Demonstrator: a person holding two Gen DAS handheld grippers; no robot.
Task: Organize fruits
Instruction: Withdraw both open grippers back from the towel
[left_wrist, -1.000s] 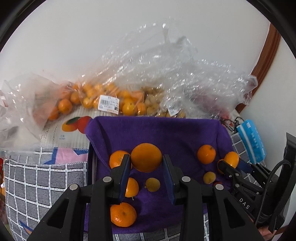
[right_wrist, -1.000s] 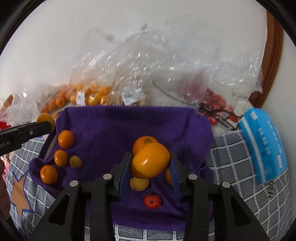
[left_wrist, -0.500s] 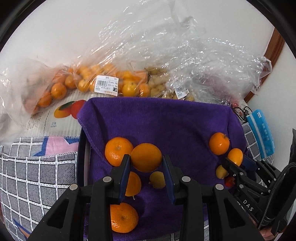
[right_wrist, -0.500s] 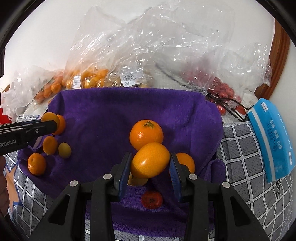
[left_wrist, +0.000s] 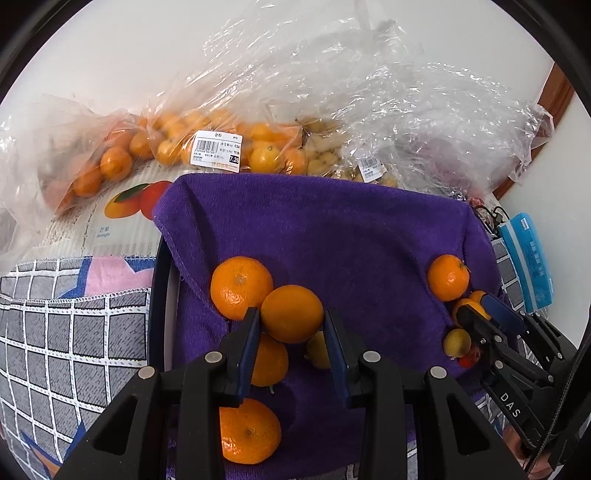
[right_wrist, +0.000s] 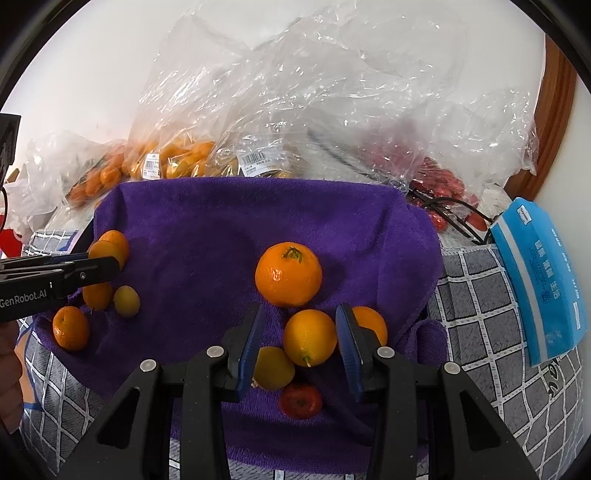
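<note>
My left gripper (left_wrist: 291, 326) clamps a mandarin (left_wrist: 291, 313) just above the purple towel (left_wrist: 332, 229), low so it won't roll when freed. My right gripper (right_wrist: 300, 338) stands slack around a kumquat (right_wrist: 309, 336) resting among the towel's smaller fruit.

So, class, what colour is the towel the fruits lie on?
Purple; the towel shows best in the right wrist view.
</note>
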